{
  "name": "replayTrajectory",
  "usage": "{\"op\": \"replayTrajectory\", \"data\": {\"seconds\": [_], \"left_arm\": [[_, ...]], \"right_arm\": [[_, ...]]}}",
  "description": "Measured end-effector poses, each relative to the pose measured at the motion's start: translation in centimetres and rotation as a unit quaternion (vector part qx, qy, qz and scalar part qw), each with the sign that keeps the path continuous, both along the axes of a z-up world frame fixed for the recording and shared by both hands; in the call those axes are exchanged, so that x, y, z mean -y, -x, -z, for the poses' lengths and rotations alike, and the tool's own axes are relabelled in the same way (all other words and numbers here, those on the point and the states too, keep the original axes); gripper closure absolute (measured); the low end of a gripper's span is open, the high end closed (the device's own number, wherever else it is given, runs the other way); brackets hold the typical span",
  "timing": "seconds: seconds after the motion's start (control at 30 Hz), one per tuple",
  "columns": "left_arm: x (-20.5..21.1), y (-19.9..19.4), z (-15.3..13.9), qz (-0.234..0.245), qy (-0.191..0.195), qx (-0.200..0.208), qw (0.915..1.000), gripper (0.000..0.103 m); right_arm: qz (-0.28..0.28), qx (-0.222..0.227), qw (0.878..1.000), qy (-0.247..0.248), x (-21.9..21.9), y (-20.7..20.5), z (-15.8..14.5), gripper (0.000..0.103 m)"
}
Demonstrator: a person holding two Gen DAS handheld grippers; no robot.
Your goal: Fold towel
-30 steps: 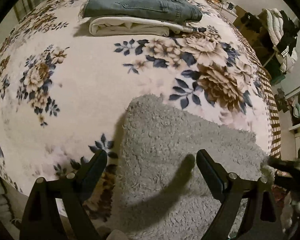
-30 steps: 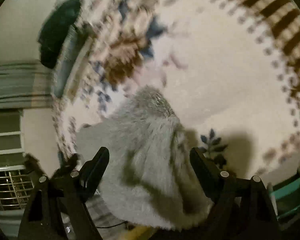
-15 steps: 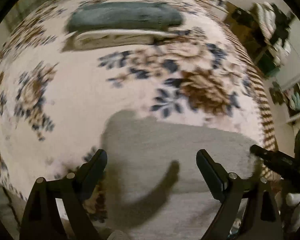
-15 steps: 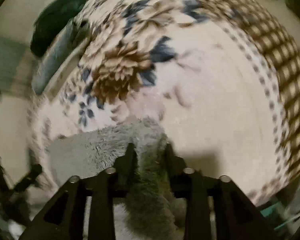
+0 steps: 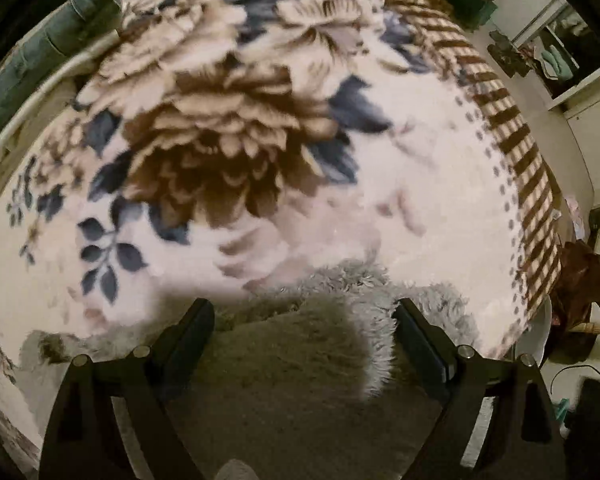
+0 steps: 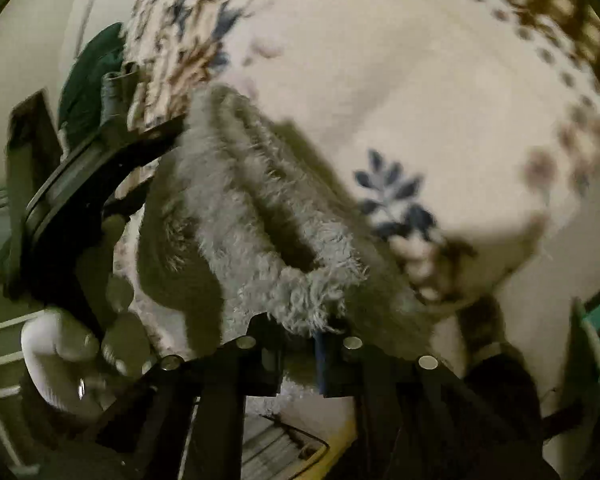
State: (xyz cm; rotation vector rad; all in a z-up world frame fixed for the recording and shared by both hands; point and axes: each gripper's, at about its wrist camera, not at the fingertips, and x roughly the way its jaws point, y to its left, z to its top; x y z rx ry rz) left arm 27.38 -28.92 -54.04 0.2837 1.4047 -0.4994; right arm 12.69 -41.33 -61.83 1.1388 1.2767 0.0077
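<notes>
A grey fluffy towel (image 5: pixel 300 356) lies on the floral blanket (image 5: pixel 420 184) at the near edge of the bed. My left gripper (image 5: pixel 304 314) is open, its two fingers wide apart with the towel's far edge between them. In the right wrist view the towel (image 6: pixel 252 208) is bunched and raised, with a fold running away from the camera. My right gripper (image 6: pixel 300 334) is shut on the towel's near edge. The left gripper (image 6: pixel 112 152) also shows there at the towel's far left corner, held by a white-gloved hand (image 6: pixel 52 344).
Folded jeans (image 5: pixel 40 52) on a cream folded cloth (image 5: pixel 24 120) lie at the blanket's far left. A brown striped border (image 5: pixel 516 148) marks the bed's right edge, with room clutter beyond. A dark green pillow (image 6: pixel 88 76) sits far back.
My right gripper closed on the towel's edge and has lifted and bunched it. My left gripper, open throughout, moved forward and right along the towel to its far edge.
</notes>
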Motion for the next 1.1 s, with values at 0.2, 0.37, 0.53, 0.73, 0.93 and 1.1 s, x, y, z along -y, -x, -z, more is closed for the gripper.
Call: {"op": "replayTrajectory", "data": {"seconds": [0.2,0.37,0.53,0.73,0.93,1.1], "left_arm": [[-0.2,-0.6,1.0,-0.016,0.015,-0.014,0.9997,0.01],[-0.7,-1.1,0.4,-0.037,0.014,-0.02,0.999,0.01],[-6.0,0.1,-7.0,-0.068,0.08,0.037,0.9938,0.01],[-16.4,3.2,-10.1,-0.17,0.071,0.078,0.9798,0.01],[-23.3,6.1,-4.4,-0.246,0.035,0.03,0.9681,0.01],[-24.1,7.5,-1.8,-0.252,0.033,0.013,0.9671,0.01]], "right_arm": [[0.002,-0.018,0.998,0.063,1.2,3.7,-2.0,0.095],[-0.038,-0.083,0.994,0.055,0.8,2.6,2.4,0.087],[-0.055,-0.056,0.994,0.073,2.1,2.3,-1.2,0.04],[-0.039,0.04,0.994,0.093,4.2,-1.0,-6.8,0.035],[-0.078,0.038,0.995,0.049,3.0,-9.7,-3.0,0.036],[-0.092,0.091,0.981,0.142,1.4,-11.9,-4.5,0.084]]}}
